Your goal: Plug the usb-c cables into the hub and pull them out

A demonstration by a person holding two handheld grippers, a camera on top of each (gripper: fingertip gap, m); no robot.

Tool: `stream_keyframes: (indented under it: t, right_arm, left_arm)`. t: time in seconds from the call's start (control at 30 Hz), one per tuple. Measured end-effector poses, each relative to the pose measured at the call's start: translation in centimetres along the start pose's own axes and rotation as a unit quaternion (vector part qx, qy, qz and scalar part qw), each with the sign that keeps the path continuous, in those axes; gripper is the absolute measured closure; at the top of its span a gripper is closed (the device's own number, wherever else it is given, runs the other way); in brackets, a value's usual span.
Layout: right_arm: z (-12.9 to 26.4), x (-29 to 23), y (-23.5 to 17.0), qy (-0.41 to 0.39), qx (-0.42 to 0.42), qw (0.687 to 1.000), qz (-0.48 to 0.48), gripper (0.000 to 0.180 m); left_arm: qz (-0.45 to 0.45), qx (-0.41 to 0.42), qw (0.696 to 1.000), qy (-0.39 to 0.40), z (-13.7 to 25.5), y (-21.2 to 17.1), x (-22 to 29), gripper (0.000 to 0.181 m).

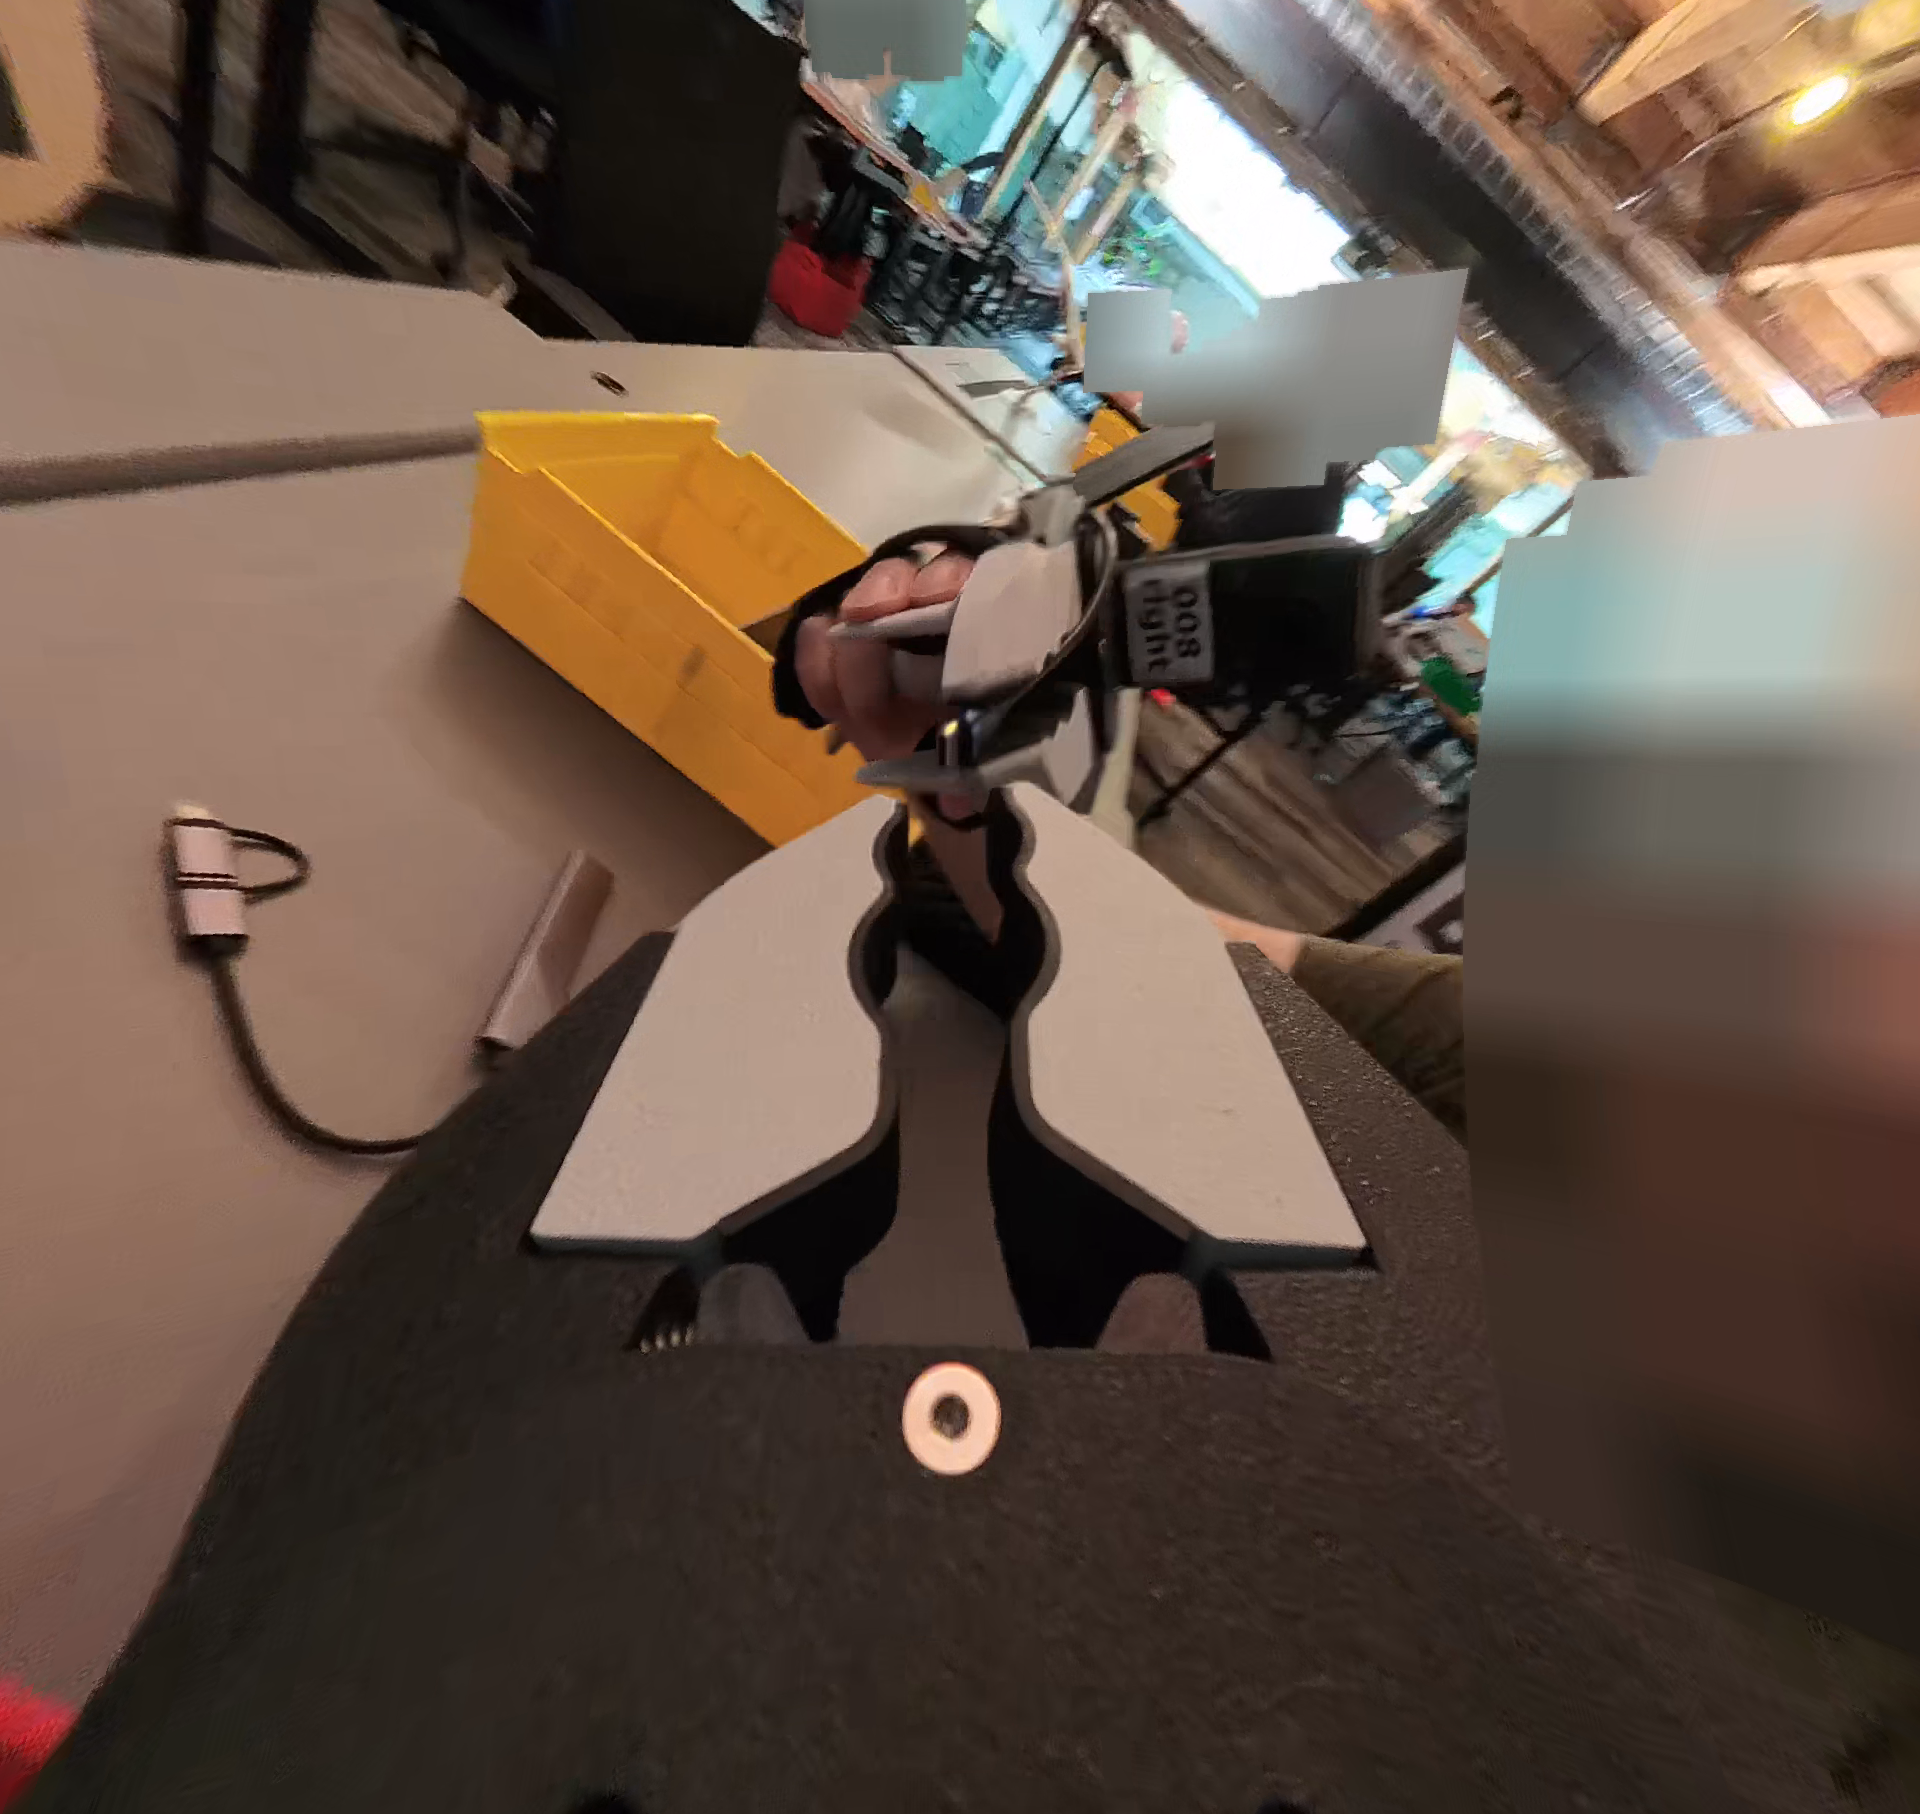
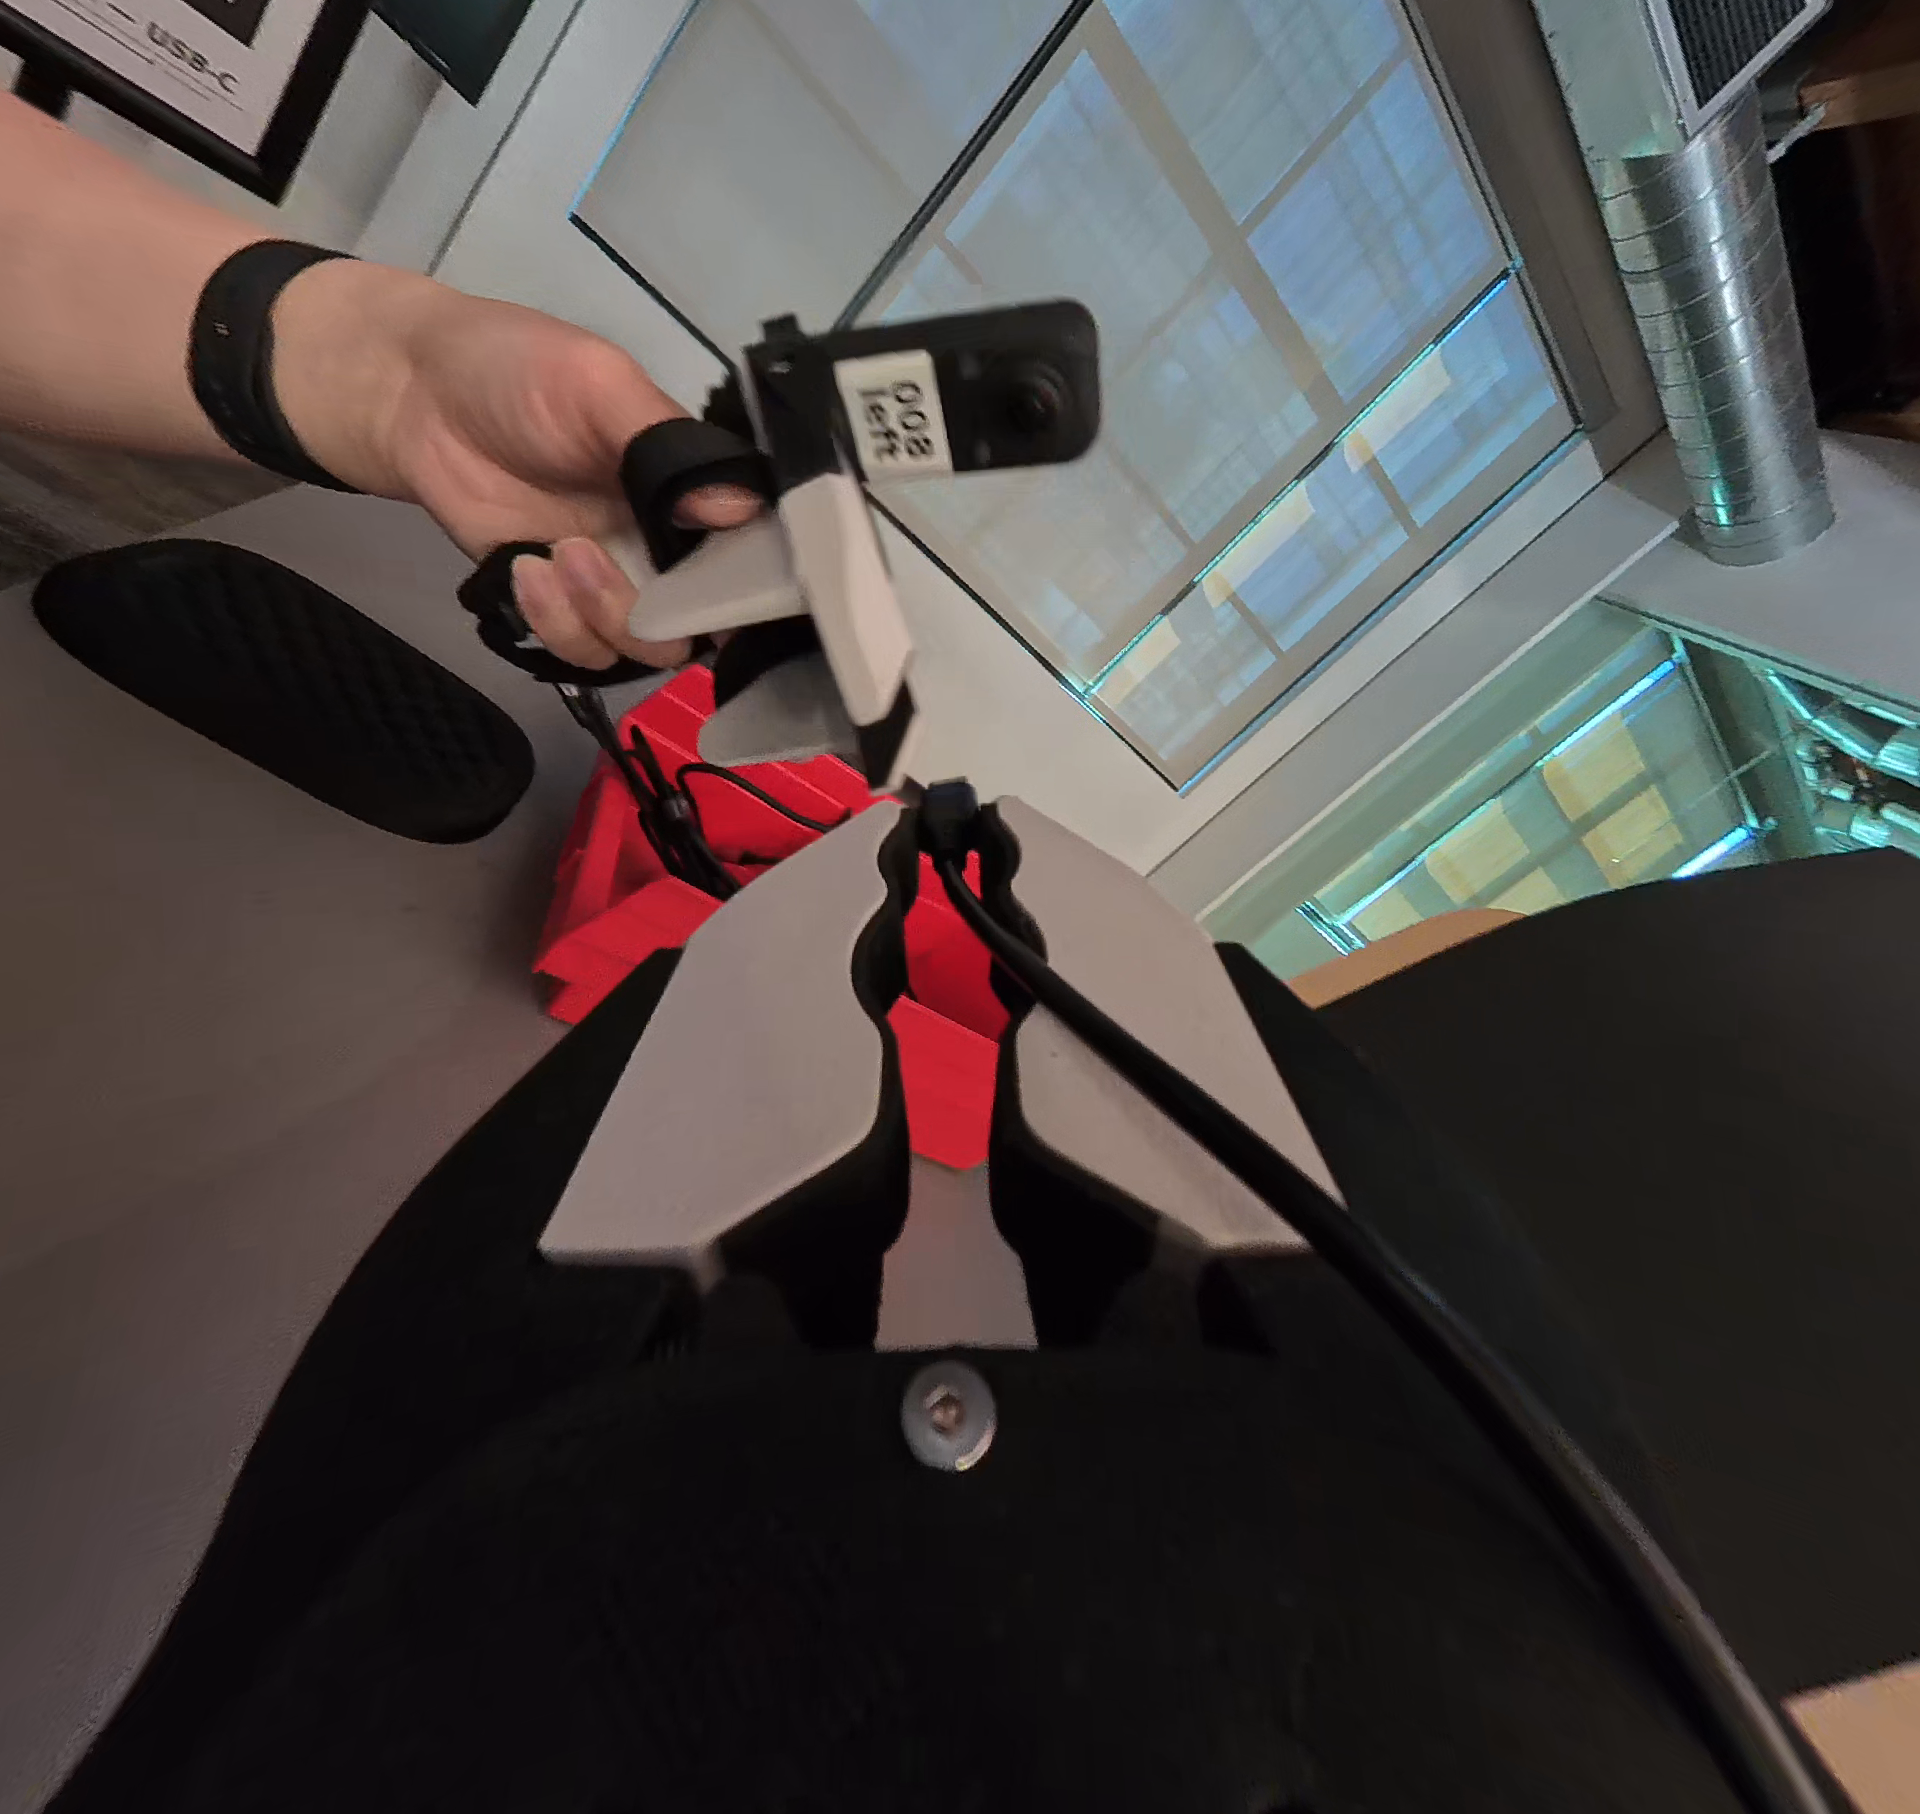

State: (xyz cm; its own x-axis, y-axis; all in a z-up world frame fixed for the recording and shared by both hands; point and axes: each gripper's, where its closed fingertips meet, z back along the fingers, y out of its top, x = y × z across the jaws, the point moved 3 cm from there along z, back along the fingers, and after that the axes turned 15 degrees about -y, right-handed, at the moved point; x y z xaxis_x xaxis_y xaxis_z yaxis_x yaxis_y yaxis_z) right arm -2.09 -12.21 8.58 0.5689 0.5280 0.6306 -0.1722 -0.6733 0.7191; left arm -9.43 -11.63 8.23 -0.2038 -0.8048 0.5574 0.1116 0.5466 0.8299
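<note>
Desk (image 1: 260,621): a grey surface, seen in both views; both tools are lifted above it.
Yellow bin (image 1: 665,601): only the left wrist view shows it. It is an open bin that stands on the desk, toward the far edge.
Red bin (image 2: 727,891): only the right wrist view shows it. It stands on the desk under the two tools, and thin black cables (image 2: 675,808) hang into it.
Black pad (image 2: 281,684): only the right wrist view shows it; an oval textured pad that lies flat on the desk, well apart from the red bin.
Left tool (image 1: 951,814): its two grey fingers are drawn together at the tips. Something thin and dark stands between them, but the blur does not let me tell what it is. In the right wrist view a hand (image 2: 468,414) with a black wrist band holds this tool.
Right tool (image 2: 948,814): clenched on a black usb-c cable (image 2: 1195,1068). The plug (image 2: 951,800) sticks out just past the fingertips, and the cord runs back over the right finger. The plug is just beside the tip of the left tool.
Hub (image 1: 545,949): only the left wrist view shows it; a slim silver bar that lies on the desk, partly behind the left tool.
Adapter (image 1: 208,881): a small silver piece with a dark cord (image 1: 281,1089), on the desk near the hub; not visible in the right wrist view.
</note>
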Motion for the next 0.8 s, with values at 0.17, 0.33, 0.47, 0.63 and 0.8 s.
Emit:
stream_keyframes:
  t: [0.17,0.33,0.47,0.63,0.8]
  right_arm:
    - [1.7,3.5,1.6,-0.04,0.002,0.999,0.004,0.168]
    - [4.1,7.4,4.0,-0.096,0.009,0.995,0.002,0.168]
    - [5.7,9.5,5.0,-0.128,0.005,0.992,-0.003,0.168]
    - [6.7,10.9,5.3,-0.142,0.008,0.989,-0.026,0.168]
    - [6.9,11.1,5.1,-0.133,-0.001,0.991,-0.029,0.168]
  left_arm:
    - [-0.132,-0.106,0.977,0.128,0.0,-3.8,-1.5,0.167]
    - [-0.137,-0.184,0.963,0.142,-3.3,-9.4,-4.4,0.157]
    - [-0.138,-0.253,0.94,0.184,-4.8,-11.8,-8.9,0.153]
    - [-0.213,-0.328,0.885,0.253,-5.9,-12.7,-13.8,0.138]
    - [-0.218,-0.36,0.877,0.232,-7.0,-13.8,-16.0,0.141]
